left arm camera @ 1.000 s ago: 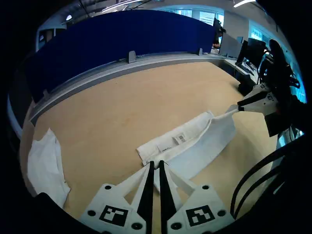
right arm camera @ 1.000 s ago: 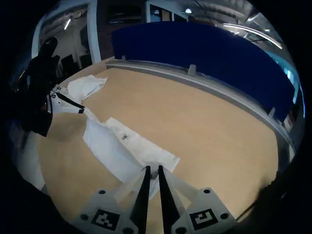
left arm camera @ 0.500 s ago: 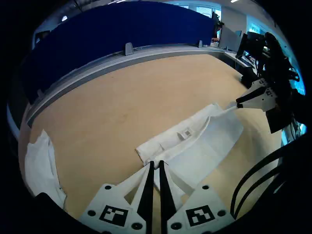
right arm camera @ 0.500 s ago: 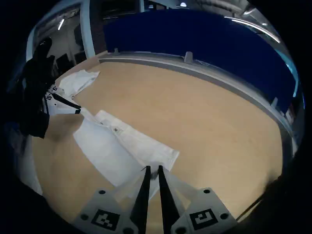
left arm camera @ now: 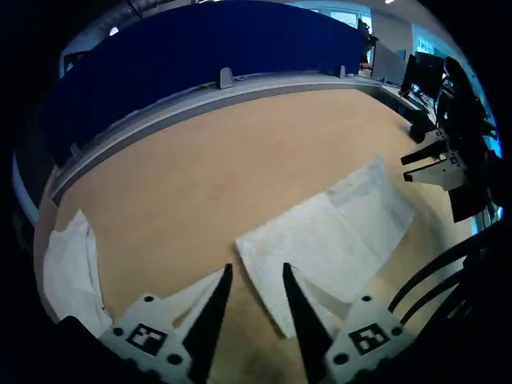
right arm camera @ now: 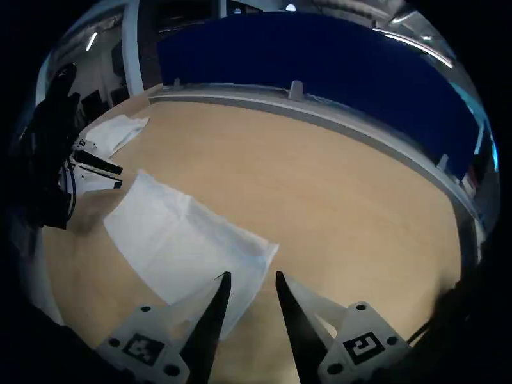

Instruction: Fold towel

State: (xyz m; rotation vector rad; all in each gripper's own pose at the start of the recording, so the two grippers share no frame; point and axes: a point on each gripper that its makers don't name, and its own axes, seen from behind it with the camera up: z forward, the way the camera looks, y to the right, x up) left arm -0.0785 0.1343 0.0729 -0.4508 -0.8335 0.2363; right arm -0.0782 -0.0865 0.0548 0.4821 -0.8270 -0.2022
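The towel (left arm camera: 333, 230) lies folded flat mid-frame on the desk (left arm camera: 211, 160); left gripper (left arm camera: 256, 267) and right gripper (right arm camera: 251, 276) fingers spread, empty (another fold may remain).

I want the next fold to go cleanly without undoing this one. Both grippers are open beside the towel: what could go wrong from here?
1. The left gripper and right gripper hang open close to the corners of the towel. A careless close or pull-back could snag a layer and drag the fold open.
2. The other cloth lies near the edge of the table. A wide swing of the left gripper might push it off.
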